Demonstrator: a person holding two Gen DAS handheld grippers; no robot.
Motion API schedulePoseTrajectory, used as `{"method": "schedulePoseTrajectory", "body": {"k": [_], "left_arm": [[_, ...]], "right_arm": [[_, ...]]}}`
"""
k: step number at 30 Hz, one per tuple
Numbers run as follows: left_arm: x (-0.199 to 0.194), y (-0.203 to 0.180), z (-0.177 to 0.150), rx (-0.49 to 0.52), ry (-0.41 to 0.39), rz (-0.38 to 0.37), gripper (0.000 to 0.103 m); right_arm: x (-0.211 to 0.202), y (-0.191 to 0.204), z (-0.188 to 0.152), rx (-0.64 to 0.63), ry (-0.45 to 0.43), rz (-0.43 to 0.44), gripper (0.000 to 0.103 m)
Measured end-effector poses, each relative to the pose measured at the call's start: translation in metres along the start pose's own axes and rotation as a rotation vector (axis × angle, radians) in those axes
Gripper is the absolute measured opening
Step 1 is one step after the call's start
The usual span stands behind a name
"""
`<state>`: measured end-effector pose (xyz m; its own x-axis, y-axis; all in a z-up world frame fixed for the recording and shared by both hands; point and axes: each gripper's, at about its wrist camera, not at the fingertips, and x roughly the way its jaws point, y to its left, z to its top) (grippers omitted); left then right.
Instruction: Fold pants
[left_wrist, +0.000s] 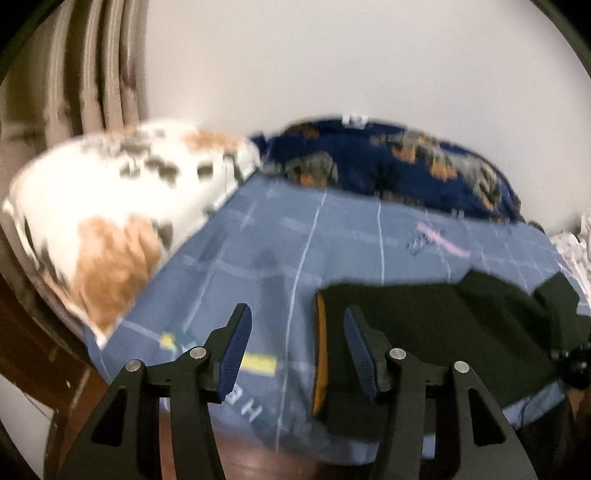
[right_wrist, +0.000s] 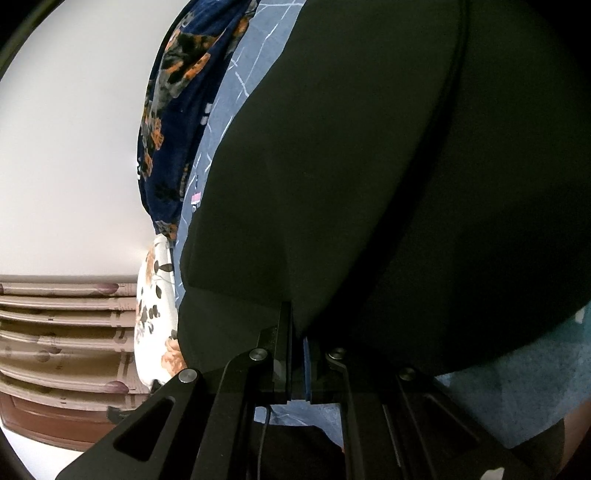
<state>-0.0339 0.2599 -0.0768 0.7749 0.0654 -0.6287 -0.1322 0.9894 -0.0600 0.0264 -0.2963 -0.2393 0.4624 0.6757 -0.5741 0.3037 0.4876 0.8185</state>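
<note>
Left wrist view shows the left gripper (left_wrist: 295, 350), jaws parted and empty, above the folded black fabric pants (left_wrist: 424, 332) on the blue grid-patterned bedsheet (left_wrist: 258, 236). The right gripper (right_wrist: 297, 354) pinches the pants' edge. Soft, light and limp, they seem best gripped at corners. Beyond lie a white floral pillow (left_wrist: 110, 192) and a navy floral pillow (left_wrist: 388, 158).
</note>
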Motion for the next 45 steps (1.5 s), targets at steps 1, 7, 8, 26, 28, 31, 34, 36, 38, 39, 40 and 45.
{"method": "schedulePoseTrajectory", "body": {"k": [1,7,8,26,28,31,34,36,38,39,40,45], "left_arm": [[-0.002,-0.007,0.005,0.006,-0.004,-0.051,0.053],[0.025,-0.101,-0.004,0.196,0.107,-0.323,0.053],[0.033,-0.115,-0.008,0.222,0.135,-0.343,0.053],[0.101,-0.148,-0.054,0.266,0.353,-0.332,0.048],[0.102,-0.148,-0.053,0.261,0.353,-0.333,0.048],[0.103,-0.148,-0.053,0.257,0.35,-0.333,0.048],[0.104,-0.149,-0.052,0.255,0.347,-0.332,0.048],[0.105,-0.148,-0.052,0.252,0.342,-0.335,0.048],[0.106,-0.147,-0.051,0.245,0.34,-0.338,0.048],[0.106,-0.146,-0.05,0.244,0.339,-0.339,0.048],[0.107,-0.146,-0.05,0.244,0.34,-0.339,0.048],[0.11,-0.141,-0.047,0.235,0.347,-0.321,0.048]], "right_arm": [[0.0,0.0,0.0,0.001,-0.001,0.001,0.006],[0.001,-0.002,0.002,0.009,0.0,0.02,0.005],[0.001,-0.004,0.002,0.018,0.004,0.029,0.005],[-0.1,-0.062,0.159,0.091,-0.31,0.166,0.038],[-0.111,-0.071,0.187,0.122,-0.356,0.138,0.037],[-0.12,-0.082,0.22,0.16,-0.387,0.15,0.034],[-0.126,-0.08,0.238,0.149,-0.411,0.122,0.037],[-0.128,-0.081,0.243,0.153,-0.414,0.053,0.016],[-0.132,-0.08,0.241,0.144,-0.424,0.014,0.006],[-0.137,-0.077,0.235,0.119,-0.447,0.007,0.006],[-0.147,-0.073,0.227,0.085,-0.479,-0.007,0.005],[-0.207,-0.089,0.179,0.062,-0.592,-0.01,0.004]]}}
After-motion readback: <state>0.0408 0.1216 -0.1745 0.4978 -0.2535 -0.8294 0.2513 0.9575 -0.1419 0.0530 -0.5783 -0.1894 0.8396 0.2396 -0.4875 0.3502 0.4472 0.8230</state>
